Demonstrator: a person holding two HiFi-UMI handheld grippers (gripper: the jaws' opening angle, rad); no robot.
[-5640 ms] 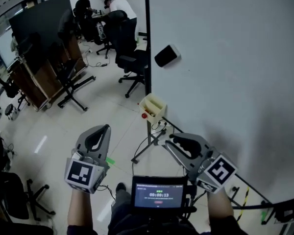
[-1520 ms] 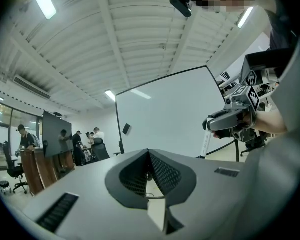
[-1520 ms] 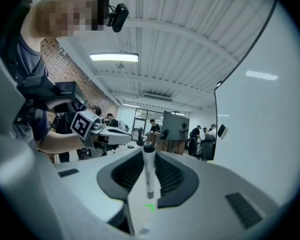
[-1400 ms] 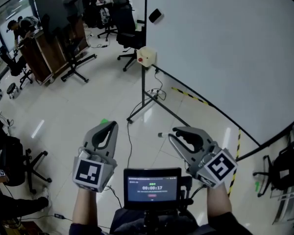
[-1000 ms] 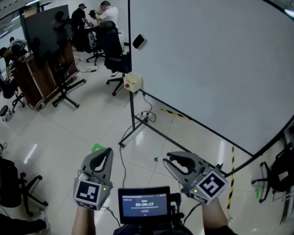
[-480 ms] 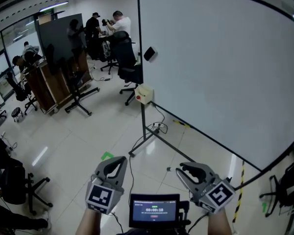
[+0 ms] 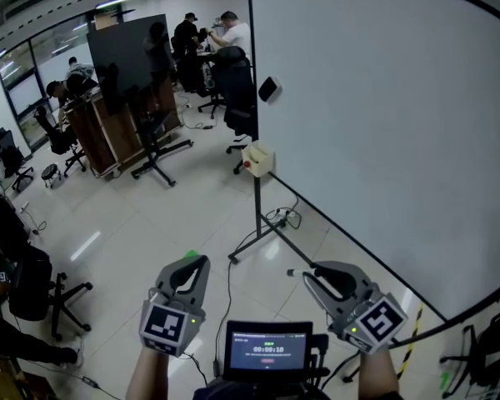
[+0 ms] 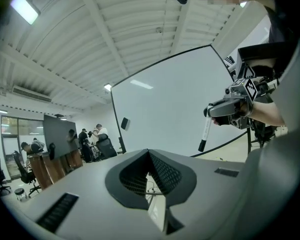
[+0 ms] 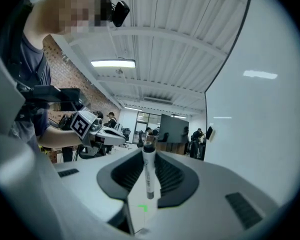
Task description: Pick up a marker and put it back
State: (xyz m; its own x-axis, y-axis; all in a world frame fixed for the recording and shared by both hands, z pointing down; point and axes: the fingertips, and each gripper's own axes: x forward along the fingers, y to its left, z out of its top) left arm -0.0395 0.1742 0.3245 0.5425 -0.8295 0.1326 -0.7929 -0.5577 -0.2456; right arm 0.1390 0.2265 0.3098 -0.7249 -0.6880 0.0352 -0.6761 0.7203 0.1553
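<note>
Pinching the marker (image 9: 148,176), the right gripper's (image 7: 307,275) two fingers are closed on its white barrel with the pen standing across them. In the right gripper view the dark end rises just above the fingertips. From the left gripper view I see the same marker hanging upright under that gripper, black cap at the bottom, and in the head view only a short stub of it pokes out to the left of the tips. So the marker is up in the air in my right gripper, above the floor (image 7: 133,223) and in front of the whiteboard (image 7: 383,123), not touching it.

The left gripper's (image 8: 149,154) fingers look pressed together with nothing between them, though its own view is steep and I read that mostly from the head view. Both grippers are held out side by side, each with its marker cube (image 7: 168,327) near the wrist, and a small lit screen (image 7: 268,350) sits between the forearms.

Beyond the tips, the whiteboard's stand legs (image 7: 258,240) spread on the tiles. A cream box (image 7: 257,158) with a red button hangs at the board's left edge, and a dark block, probably an eraser (image 7: 270,88), sticks to the board higher up. Further back stand a black panel (image 7: 129,52), office chairs (image 7: 237,82) and several people (image 7: 229,27).
</note>
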